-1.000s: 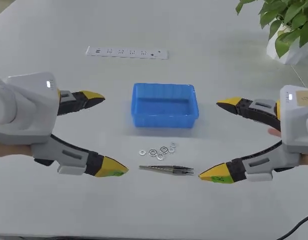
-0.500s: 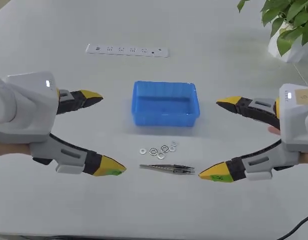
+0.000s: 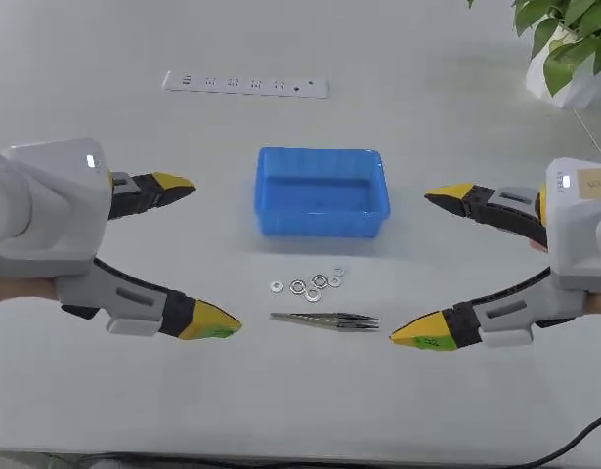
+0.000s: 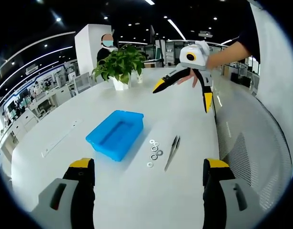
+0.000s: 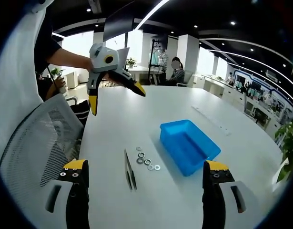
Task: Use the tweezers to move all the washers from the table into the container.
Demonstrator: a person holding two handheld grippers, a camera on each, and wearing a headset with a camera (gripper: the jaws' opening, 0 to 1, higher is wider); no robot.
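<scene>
While the white table [image 3: 427, 117] runs past every edge of the head view, the two grippers are the biggest things over it. Each is cut off at its own side of the frame, and the hands are mostly hidden behind the white housings.

Taking the blue container [image 3: 320, 223] as the centre of the dial, the left gripper [image 3: 214, 253] sits at about 8 o'clock and the right gripper [image 3: 409, 266] at about 4 o'clock. Both have their jaws spread wide with nothing between the yellow tips, and both are well apart from the work.

At 2 o'clock a potted plant [image 3: 564, 49] is clipped by the corner, with little of its pot showing. The container itself stands mid-table. A white power strip [image 3: 246, 85] lies at 11 o'clock, its sockets too small to read.

At 6 o'clock the tweezers [image 3: 324, 319] lie flat, and which end is the tips is hard to tell. Between them and the container, the washers [image 3: 305, 285] lie in a short row on the table. Some touch or overlap, so the count is uncertain.
</scene>
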